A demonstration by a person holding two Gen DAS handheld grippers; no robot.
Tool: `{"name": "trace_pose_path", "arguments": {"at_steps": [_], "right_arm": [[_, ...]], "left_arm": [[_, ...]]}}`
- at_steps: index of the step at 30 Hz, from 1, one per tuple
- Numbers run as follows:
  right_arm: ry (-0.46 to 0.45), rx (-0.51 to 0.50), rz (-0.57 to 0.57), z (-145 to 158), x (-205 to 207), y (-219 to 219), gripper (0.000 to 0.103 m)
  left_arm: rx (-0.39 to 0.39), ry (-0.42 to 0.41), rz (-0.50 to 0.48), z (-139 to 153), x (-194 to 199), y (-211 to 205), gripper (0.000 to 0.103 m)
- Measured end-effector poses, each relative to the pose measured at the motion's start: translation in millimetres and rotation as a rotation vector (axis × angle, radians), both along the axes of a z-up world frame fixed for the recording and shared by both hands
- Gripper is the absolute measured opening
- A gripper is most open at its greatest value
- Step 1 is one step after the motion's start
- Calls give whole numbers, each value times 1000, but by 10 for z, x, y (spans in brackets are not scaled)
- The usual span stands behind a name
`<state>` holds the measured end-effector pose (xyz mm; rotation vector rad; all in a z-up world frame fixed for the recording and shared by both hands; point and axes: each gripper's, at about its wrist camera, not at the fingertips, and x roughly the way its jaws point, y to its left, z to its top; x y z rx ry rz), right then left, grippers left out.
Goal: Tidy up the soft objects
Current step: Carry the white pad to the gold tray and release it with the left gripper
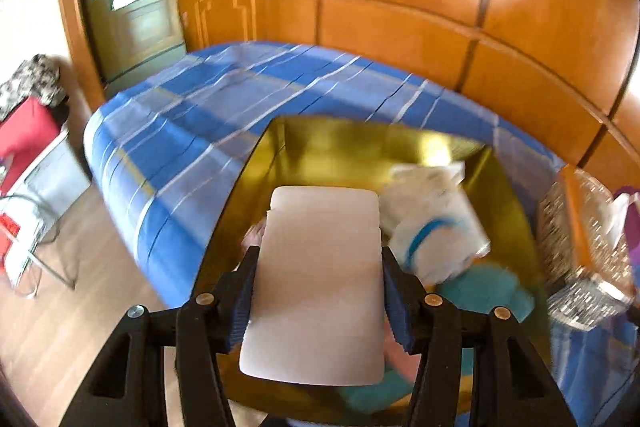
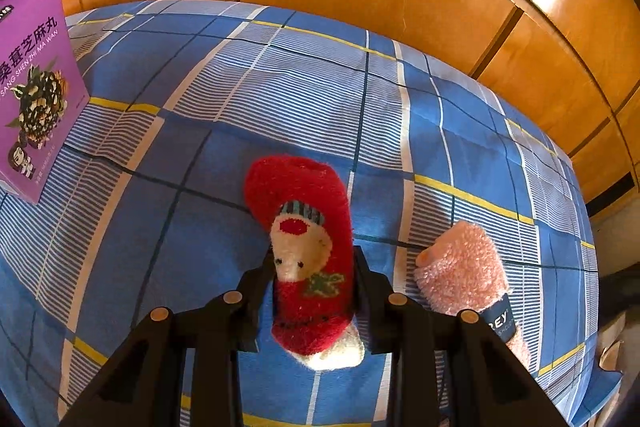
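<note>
- The left gripper [image 1: 318,291] was seen pinching a pale pad [image 1: 318,283] above the gold box [image 1: 360,139], which was set on the bed [image 1: 192,115].
- The right gripper [image 2: 314,291] was closed around the red sock [image 2: 310,255] on the bed, just left of the pink sock [image 2: 464,271].
- The pad could be dropped beside the box if it were released early; the red sock could be let slip, since only its soft middle was held.
- One pad, two socks, one gold box and one purple carton [image 2: 34,87] were counted; a white item [image 1: 432,223] and teal cloth [image 1: 484,291] were noted inside the box.
</note>
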<state>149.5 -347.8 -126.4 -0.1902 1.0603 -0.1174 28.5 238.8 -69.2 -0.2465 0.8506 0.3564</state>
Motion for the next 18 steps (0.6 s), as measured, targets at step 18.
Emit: {"name": "trace_pose_path", "arguments": {"at_steps": [18], "right_arm": [[-14,-121,-114,-27,0,195,29]], "left_arm": [[71,-36,-45,-172,-157,-177,81]]}}
